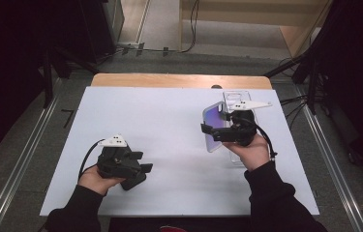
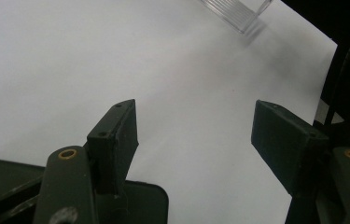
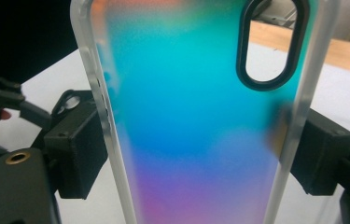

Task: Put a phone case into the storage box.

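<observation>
High view: the right gripper (image 1: 216, 129) lifts a phone case (image 1: 213, 126) above the table (image 1: 169, 125); the left gripper (image 1: 143, 162) waits, jaws apart, holding nothing. Right gripper view: jaws clamp the case's (image 3: 196, 121) edges; squeeze gently, keep it level.
</observation>
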`<state>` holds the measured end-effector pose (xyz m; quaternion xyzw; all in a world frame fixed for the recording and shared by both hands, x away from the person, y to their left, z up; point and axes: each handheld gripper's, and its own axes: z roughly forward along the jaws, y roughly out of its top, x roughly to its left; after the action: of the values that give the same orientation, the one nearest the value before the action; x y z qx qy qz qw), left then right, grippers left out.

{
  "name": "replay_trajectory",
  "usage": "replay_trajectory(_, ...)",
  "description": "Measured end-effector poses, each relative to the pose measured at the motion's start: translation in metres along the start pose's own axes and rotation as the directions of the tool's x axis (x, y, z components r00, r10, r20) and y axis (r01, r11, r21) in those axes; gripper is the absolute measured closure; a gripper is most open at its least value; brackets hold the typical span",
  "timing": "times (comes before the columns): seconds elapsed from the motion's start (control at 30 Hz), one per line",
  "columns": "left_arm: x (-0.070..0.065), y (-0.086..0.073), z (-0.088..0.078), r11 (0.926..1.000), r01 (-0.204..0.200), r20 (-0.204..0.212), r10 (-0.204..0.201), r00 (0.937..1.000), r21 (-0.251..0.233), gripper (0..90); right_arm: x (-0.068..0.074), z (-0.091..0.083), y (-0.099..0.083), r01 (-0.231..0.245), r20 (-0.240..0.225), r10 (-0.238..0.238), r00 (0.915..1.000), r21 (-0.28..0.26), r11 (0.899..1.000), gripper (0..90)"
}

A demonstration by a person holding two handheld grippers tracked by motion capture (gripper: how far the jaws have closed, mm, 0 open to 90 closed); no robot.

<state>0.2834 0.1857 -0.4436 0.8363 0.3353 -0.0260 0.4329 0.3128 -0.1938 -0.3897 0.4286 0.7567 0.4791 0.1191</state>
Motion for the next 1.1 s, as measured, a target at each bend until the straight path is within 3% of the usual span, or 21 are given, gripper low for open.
replay_trajectory(0.6, 0.003, -0.017, -0.018, 0.9985, 0.052, -0.056, -0.053, 0.997, -0.018, 31.5, -0.041, -0.015, 0.023, -0.043, 0.111, 0.048, 0.9927, -0.045, 0.998, 15.3)
replay_trajectory(0.93, 0.006, -0.023, -0.023, 0.9969, 0.075, -0.072, -0.076, 0.9945, -0.025, 31.5, -0.063, -0.007, 0.032, -0.082, 0.161, 0.09, 0.9828, -0.057, 0.995, 15.3)
replay_trajectory(1.1, 0.007, -0.023, -0.022, 0.9969, 0.076, -0.073, -0.077, 0.9943, -0.021, 31.5, -0.076, 0.001, 0.034, -0.102, 0.195, 0.116, 0.9738, -0.083, 0.991, 15.2)
